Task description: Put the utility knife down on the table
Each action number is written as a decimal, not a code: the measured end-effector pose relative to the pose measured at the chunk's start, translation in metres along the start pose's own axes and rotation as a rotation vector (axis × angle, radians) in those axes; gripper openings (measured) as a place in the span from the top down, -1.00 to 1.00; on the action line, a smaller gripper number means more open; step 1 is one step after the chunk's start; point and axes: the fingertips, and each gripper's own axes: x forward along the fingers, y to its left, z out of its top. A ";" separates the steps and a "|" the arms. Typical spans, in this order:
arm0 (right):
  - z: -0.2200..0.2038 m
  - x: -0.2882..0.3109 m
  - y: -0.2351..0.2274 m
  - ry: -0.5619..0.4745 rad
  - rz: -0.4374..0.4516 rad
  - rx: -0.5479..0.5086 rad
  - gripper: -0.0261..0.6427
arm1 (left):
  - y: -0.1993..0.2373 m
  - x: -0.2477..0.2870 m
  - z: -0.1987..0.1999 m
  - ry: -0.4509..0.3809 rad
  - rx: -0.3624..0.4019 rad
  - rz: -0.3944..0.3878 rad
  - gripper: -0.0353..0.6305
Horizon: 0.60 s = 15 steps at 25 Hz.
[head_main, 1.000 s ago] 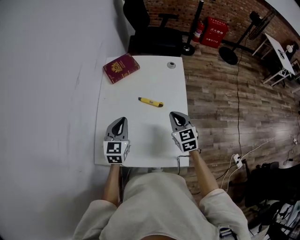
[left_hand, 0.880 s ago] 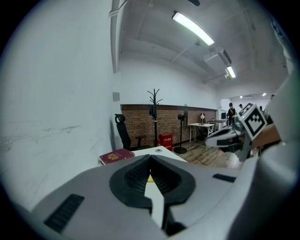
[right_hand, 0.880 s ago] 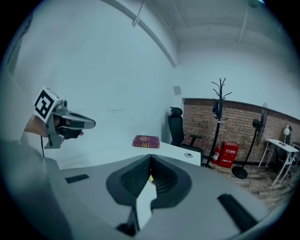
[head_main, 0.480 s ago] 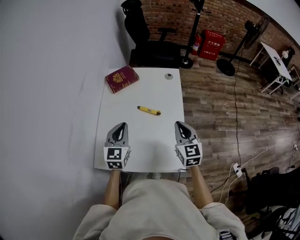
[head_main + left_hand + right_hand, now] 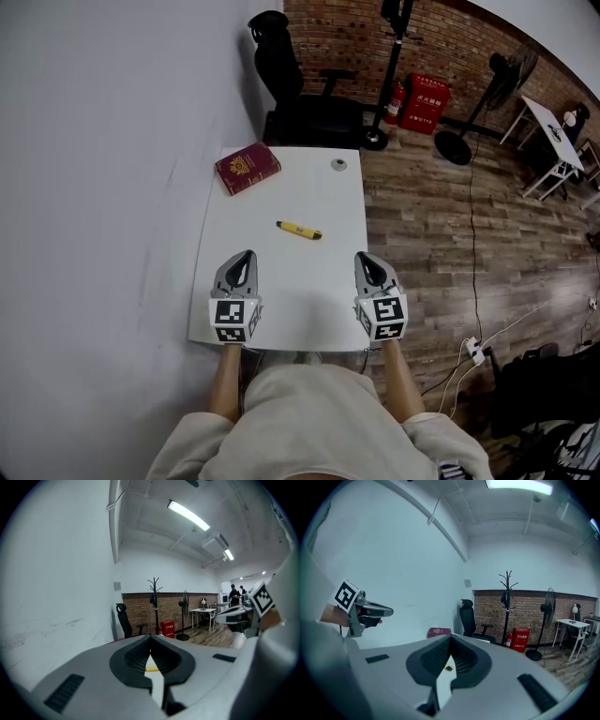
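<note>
The utility knife [image 5: 300, 230] lies free on the worktop [image 5: 281, 281], left hand-held gripper [image 5: 246, 256] and right hand-held gripper [image 5: 365, 259] clenched empty nearer, so the task looks done

The head camera is set above the person and aimed steeply down, so the white rectangular worktop [image 5: 281, 197], the left tool [image 5: 246, 255] and the right tool [image 5: 366, 257] are seen from overhead. Each tool camera is mounted close behind its own jaws and pointed nearly level across the worktop. The red brick wall [image 5: 347, 37] and black office chair [image 5: 277, 56] are shared by all three views; each tool is caught in the other's view.
</note>
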 end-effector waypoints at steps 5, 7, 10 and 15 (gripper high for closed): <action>0.004 0.000 -0.001 -0.001 0.003 0.008 0.93 | -0.002 0.002 0.003 -0.001 0.003 -0.005 0.88; 0.005 -0.001 -0.004 -0.002 -0.001 0.007 0.93 | -0.003 0.003 0.007 -0.003 0.006 -0.008 0.88; 0.002 0.001 -0.008 -0.005 -0.009 0.015 0.93 | -0.004 0.006 0.007 -0.006 0.009 -0.012 0.88; 0.000 0.001 -0.009 0.000 -0.005 0.014 0.93 | -0.006 0.006 0.006 -0.001 0.009 -0.012 0.88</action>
